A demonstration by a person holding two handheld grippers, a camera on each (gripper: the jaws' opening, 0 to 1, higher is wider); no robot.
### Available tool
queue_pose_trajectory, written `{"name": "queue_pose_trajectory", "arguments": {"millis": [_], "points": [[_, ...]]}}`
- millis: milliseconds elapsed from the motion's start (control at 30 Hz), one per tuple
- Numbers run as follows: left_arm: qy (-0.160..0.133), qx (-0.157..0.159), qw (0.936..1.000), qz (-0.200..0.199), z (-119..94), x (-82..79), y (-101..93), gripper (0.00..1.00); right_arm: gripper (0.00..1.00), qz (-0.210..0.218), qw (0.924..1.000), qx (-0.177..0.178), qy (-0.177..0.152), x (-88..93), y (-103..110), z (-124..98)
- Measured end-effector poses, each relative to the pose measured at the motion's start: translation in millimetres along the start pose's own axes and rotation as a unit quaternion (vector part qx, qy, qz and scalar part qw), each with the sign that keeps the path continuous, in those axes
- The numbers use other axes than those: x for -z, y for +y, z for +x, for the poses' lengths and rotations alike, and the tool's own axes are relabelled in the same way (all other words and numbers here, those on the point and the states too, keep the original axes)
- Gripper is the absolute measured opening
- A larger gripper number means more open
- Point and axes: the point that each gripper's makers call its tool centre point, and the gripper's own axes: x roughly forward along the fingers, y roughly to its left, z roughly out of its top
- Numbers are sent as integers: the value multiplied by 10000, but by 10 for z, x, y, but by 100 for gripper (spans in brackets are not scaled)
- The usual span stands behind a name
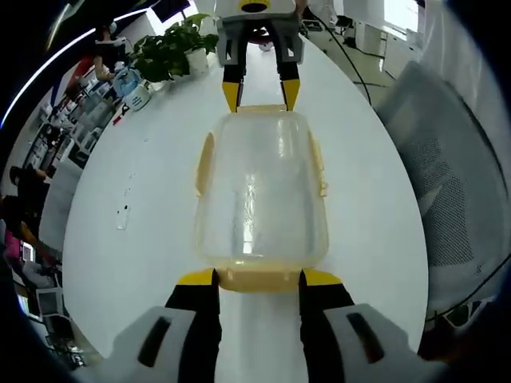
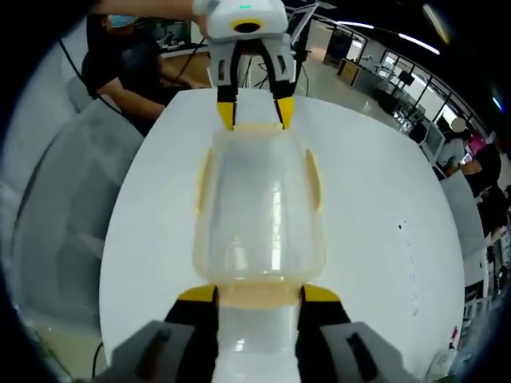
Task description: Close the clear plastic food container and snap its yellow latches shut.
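The clear plastic container (image 1: 262, 191) sits mid-table on the white table (image 1: 144, 231), lid on, its walls glossy and rounded, with soft yellow latches along all four sides. The left gripper (image 1: 259, 279) stands open at 6 o'clock, yellow tips flanking the near end latch (image 1: 257, 279); the right gripper (image 1: 260, 94) brackets the far one at 12 o'clock, also open. Whether either end latch has clicked home seems unclear through the glare. Uneven pressing could slide the light tub across the slick tabletop, or pop the lid askew.
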Motion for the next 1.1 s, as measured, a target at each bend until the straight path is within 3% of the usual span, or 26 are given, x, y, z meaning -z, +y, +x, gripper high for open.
{"name": "queue_pose_trajectory", "arguments": {"millis": [1100], "points": [[34,105,9999,60,300,-372,-27,36,35,141,9998,-71,78,458,33,-136]]}}
